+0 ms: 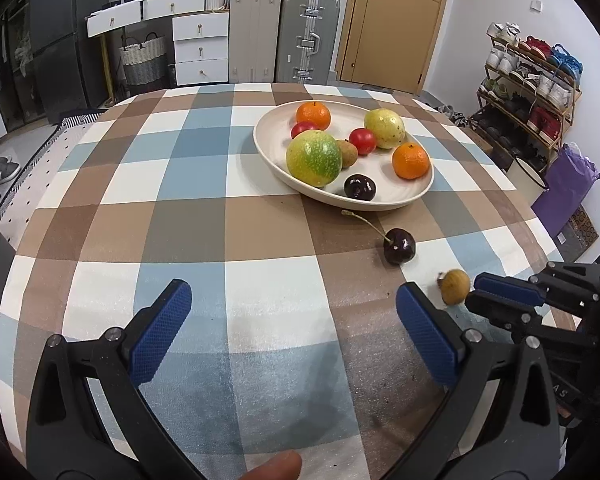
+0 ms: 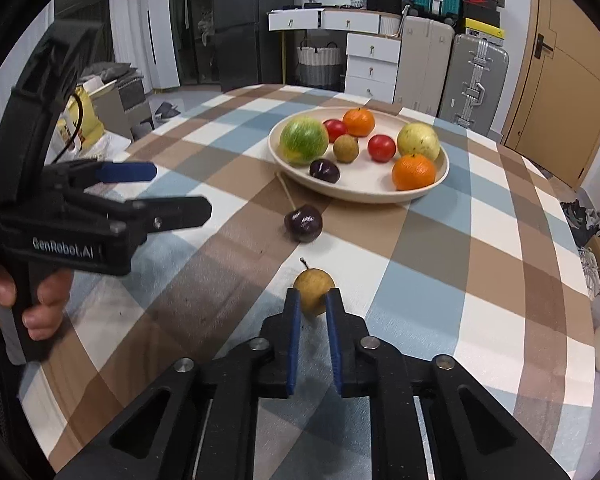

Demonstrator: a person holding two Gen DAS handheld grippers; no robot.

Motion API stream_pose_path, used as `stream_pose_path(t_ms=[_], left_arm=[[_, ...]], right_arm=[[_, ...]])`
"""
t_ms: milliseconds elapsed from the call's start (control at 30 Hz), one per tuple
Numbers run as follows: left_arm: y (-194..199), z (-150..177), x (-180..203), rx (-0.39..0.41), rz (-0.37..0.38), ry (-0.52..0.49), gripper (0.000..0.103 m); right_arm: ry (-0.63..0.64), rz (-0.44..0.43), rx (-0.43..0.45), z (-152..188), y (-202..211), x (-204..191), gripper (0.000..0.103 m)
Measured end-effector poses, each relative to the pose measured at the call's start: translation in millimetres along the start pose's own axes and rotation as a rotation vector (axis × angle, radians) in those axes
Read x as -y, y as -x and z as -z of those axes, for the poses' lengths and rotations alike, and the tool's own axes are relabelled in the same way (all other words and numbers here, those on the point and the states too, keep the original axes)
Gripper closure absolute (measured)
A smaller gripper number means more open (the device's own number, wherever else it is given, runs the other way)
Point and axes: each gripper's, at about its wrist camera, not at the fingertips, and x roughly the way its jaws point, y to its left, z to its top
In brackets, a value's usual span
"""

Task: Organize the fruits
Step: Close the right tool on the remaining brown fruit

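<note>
A cream plate (image 1: 380, 200) (image 2: 364, 194) on the checked tablecloth holds two oranges, two red fruits, a green-yellow fruit, a pale yellow fruit, a brown longan and a dark cherry. A dark cherry with a stem (image 1: 399, 246) (image 2: 303, 223) lies on the cloth in front of the plate. My right gripper (image 2: 312, 300) is shut on a small tan longan (image 2: 314, 288) (image 1: 455, 286) at table level. My left gripper (image 1: 292, 308) is open and empty above the cloth, left of the longan; it also shows in the right wrist view (image 2: 180, 190).
The round table (image 1: 180, 220) drops off on all sides. Suitcases (image 1: 308, 36), white drawers and a wooden door (image 1: 396, 20) stand behind it. A shoe rack (image 1: 532, 88) stands at the right.
</note>
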Motion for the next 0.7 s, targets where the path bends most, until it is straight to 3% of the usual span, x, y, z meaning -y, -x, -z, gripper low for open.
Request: stream_pose_path(t_ms=[333,467,700], left_arm=[[-8,3,10,-0.013,-0.018,-0.038,0.001],[-13,3,13,-0.025,-0.018,-0.045,0.001],[-18,2,21,-0.032,-0.013,-0.064,0.001]], right_arm=[[-0.035,-0.057,-0.034,14,-7,10,0.086],[-0.047,-0.082,-0.026,7,-7,15,0.077],[-0.030,-0.087,-0.043,-5,-24,11,0.076]])
